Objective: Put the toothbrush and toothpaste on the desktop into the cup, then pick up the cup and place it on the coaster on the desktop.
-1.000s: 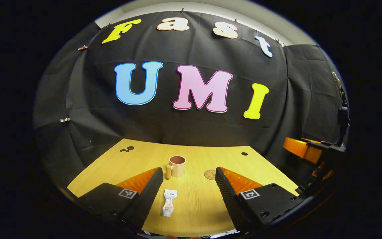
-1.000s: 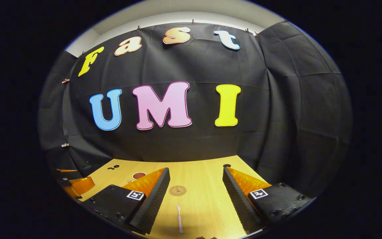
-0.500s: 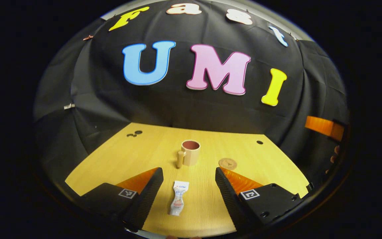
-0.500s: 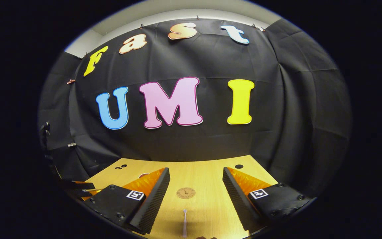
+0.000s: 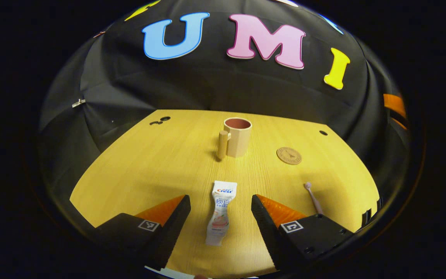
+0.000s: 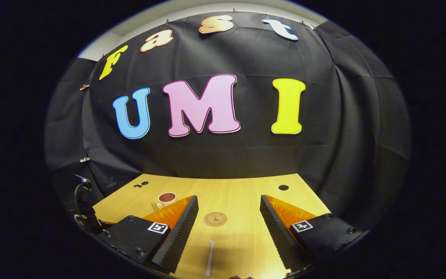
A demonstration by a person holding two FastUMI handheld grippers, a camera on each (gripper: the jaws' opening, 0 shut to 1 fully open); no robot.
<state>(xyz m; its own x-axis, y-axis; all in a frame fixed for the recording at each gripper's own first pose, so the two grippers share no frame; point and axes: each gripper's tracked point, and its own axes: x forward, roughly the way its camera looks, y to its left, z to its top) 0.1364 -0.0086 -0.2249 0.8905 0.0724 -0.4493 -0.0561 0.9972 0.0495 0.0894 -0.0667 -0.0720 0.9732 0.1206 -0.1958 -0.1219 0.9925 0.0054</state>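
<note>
In the left gripper view, a white toothpaste tube (image 5: 220, 212) lies flat on the wooden desktop (image 5: 149, 166), its lower half between the fingers of my open left gripper (image 5: 221, 203). Beyond it stands a beige cup (image 5: 238, 136) with a side handle and a reddish inside. A round brown coaster (image 5: 289, 155) lies to the cup's right. A pale pink toothbrush (image 5: 313, 197) lies at the right. In the right gripper view, my right gripper (image 6: 229, 211) is open above the toothbrush (image 6: 209, 258), with the coaster (image 6: 215, 219) ahead and the cup (image 6: 166, 199) at the left.
Small dark holes mark the desktop's far left corner (image 5: 161, 120) and far right (image 5: 323, 133). Black cloth walls close the back and sides. An orange part of the other gripper (image 5: 394, 105) shows at the right edge of the left gripper view.
The left gripper has tilted down and come forward, so the toothpaste now lies between its fingers and the toothbrush shows. The right gripper view shifted slightly, bringing the cup into sight.
</note>
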